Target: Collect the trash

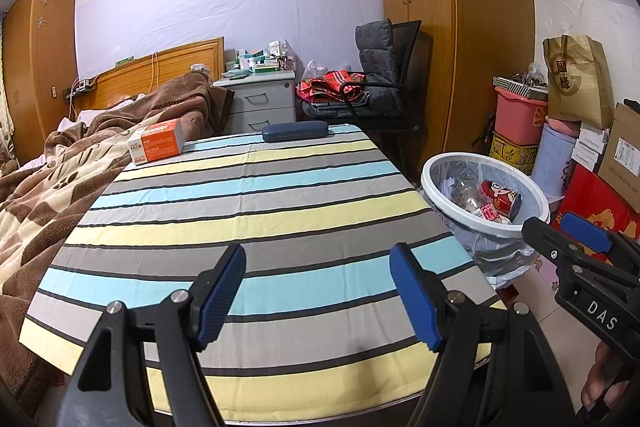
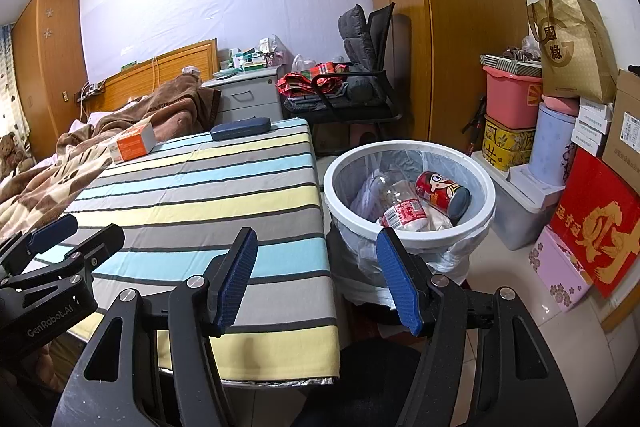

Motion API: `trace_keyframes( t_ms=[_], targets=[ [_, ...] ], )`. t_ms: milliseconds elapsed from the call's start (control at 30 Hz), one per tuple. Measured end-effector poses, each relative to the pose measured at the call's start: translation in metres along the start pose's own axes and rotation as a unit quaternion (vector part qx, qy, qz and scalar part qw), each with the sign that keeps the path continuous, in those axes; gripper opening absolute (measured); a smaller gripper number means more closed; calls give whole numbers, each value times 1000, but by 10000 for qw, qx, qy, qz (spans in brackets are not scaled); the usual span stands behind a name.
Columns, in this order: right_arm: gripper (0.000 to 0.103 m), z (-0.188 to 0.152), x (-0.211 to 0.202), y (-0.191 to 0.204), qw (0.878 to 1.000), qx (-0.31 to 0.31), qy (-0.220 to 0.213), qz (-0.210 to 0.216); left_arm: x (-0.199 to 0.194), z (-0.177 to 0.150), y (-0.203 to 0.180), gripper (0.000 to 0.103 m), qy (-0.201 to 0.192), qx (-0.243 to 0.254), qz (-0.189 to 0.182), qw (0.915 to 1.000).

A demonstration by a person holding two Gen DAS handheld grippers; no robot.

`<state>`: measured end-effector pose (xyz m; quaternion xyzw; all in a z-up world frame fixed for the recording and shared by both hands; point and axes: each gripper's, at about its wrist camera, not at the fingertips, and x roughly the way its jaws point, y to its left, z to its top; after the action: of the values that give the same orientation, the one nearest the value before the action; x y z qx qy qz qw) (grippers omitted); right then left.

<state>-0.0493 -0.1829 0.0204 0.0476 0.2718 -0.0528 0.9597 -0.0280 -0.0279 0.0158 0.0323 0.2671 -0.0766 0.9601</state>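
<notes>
A white bin (image 2: 410, 235) lined with a clear bag stands on the floor right of the striped table (image 2: 208, 187). Inside lie a red can (image 2: 440, 193), a clear plastic bottle (image 2: 400, 207) and white paper. The bin also shows in the left wrist view (image 1: 436, 195), with the red can (image 1: 498, 197) in it. My left gripper (image 1: 318, 293) is open and empty above the table's near part. My right gripper (image 2: 316, 279) is open and empty over the table's right edge, just before the bin. Each gripper shows at the edge of the other's view.
An orange and white box (image 1: 158, 145) and a dark blue case (image 1: 294, 132) lie at the table's far end. A bed with a brown blanket (image 1: 60, 179) is on the left. A chair (image 1: 384, 87), a wardrobe and stacked boxes (image 2: 560, 147) crowd the right side.
</notes>
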Motion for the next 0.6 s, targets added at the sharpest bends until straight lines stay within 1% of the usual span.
trace_keyframes(
  t_ms=[600],
  targets=[
    [64, 2, -2, 0, 10000, -9, -10, -3, -2, 0, -1, 76, 6, 19, -15, 10000]
  ],
)
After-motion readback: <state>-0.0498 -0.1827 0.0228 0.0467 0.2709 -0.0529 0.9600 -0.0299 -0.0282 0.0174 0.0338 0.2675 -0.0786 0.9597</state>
